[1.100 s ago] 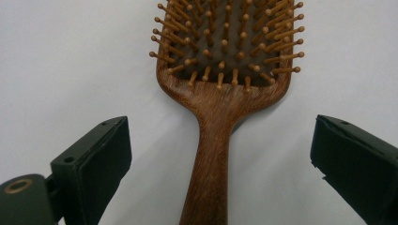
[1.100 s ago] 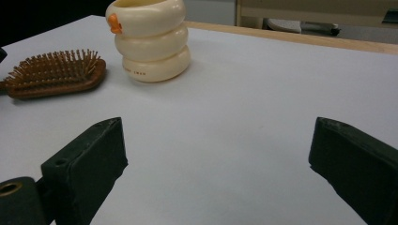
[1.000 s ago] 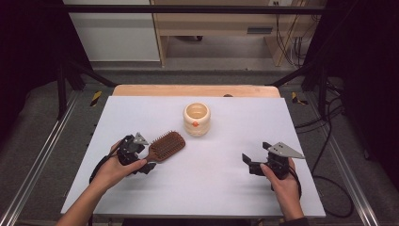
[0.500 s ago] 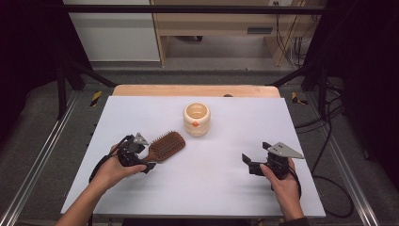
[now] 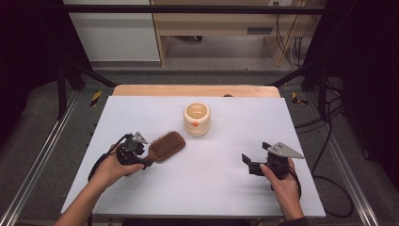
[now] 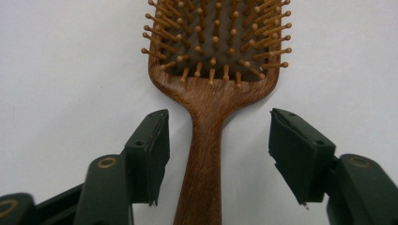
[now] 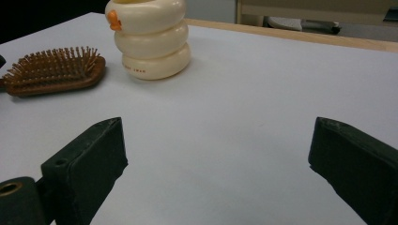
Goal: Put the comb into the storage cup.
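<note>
The brown wooden paddle hairbrush (image 5: 163, 147) is laid bristles-up on the white table (image 5: 216, 188), near its left front. Its handle is enclosed by the left gripper (image 6: 217, 140), whose jaws have just been closing; a gap is seen at each pad, so no grip is made. The handle end and the brush head are cut off in the left gripper view. The right gripper (image 5: 254, 160) is held wide, well apart, near the cream ringed ceramic pot (image 5: 196, 119).
</note>
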